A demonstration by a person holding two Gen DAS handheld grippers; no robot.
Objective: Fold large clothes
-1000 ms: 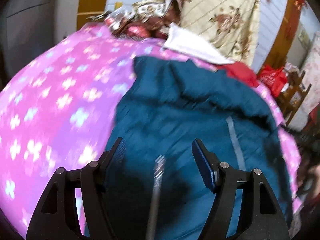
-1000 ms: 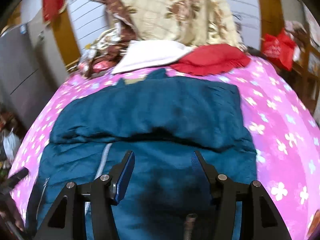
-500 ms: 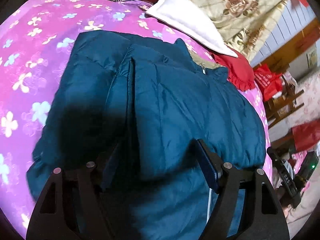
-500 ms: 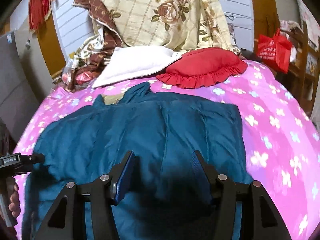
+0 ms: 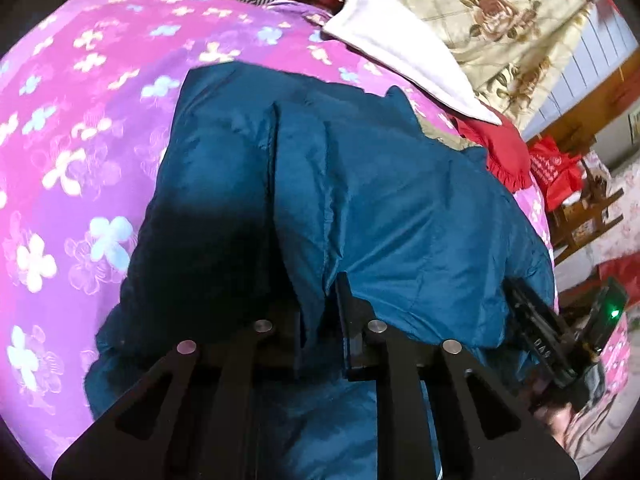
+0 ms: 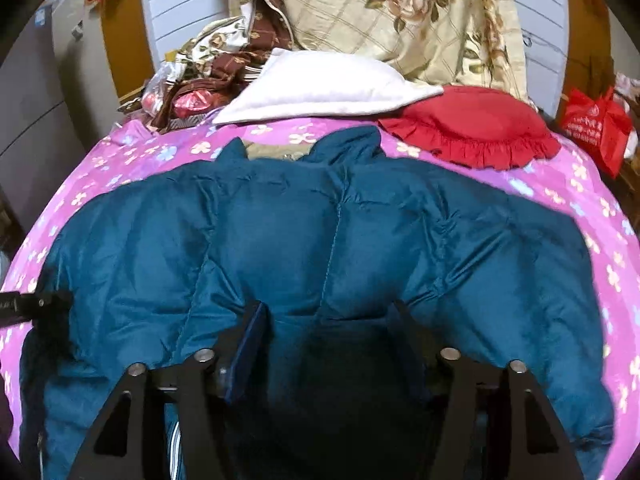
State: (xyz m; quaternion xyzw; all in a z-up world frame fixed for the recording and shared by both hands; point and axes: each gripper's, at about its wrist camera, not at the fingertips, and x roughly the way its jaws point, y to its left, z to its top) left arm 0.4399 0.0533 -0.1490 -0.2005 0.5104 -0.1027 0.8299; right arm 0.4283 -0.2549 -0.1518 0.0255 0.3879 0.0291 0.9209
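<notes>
A large teal padded jacket [image 6: 332,240] lies spread on the pink flowered bedspread [image 6: 580,184], collar toward the pillows, with its lower part folded up over the body. It also shows in the left wrist view [image 5: 380,208]. My left gripper [image 5: 320,312] is shut on a fold of the jacket at its near left edge. My right gripper [image 6: 328,320] is open, its fingers straddling the folded edge at the jacket's middle. The right gripper's body shows in the left wrist view [image 5: 560,344].
A white pillow [image 6: 320,84], a red frilled cushion [image 6: 472,128] and a cream floral quilt [image 6: 400,12] lie at the bed's head. A red bag [image 6: 592,124] and wooden furniture [image 5: 592,216] stand to the right. The bedspread [image 5: 80,140] stretches left.
My left gripper has closed on the jacket fold; it was open before. The lower part of the jacket has been folded up over the body. Both cameras have moved closer to the jacket.
</notes>
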